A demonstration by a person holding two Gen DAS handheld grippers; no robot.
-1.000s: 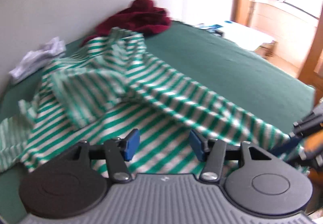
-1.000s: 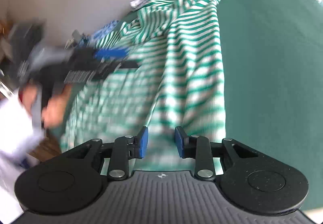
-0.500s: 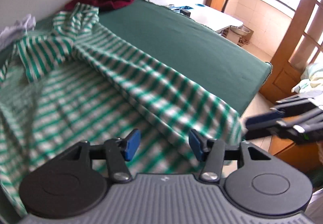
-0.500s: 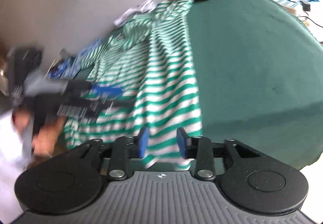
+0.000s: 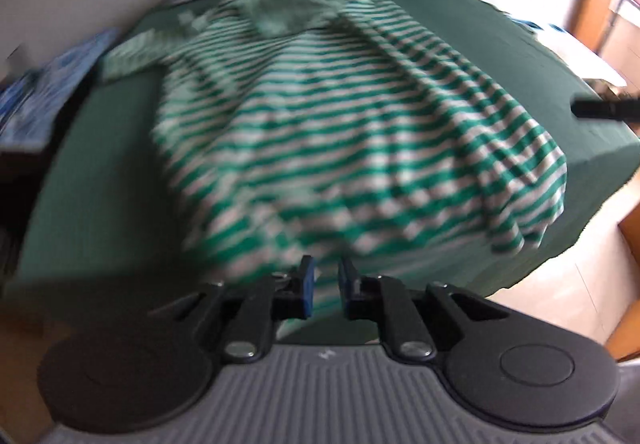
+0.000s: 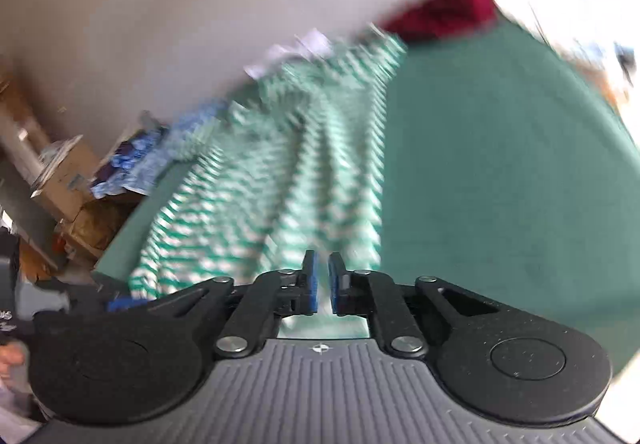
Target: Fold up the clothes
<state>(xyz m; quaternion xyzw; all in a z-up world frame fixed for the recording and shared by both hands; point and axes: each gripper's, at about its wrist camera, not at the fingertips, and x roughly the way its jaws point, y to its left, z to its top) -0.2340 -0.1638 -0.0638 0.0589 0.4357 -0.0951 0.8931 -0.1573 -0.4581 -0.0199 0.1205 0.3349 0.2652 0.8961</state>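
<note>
Now both hand-held grippers, left (image 5: 323,284) and right (image 6: 320,282), pinched onto striped shirt (image 5: 360,124) hem.

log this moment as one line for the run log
stage: gripping shirt hem | left gripper: nearly shut on striped shirt | right gripper: nearly shut on shirt | shirt: spread on green bed | views: blurred

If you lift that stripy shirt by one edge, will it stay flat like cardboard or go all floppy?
Probably floppy: the stripy shirt already lies in soft wrinkles and droops over the edge of the green bed. It looks thin, so likely light. Lifted at the edge near the left claw, the rest would likely sag and drag behind.
</note>
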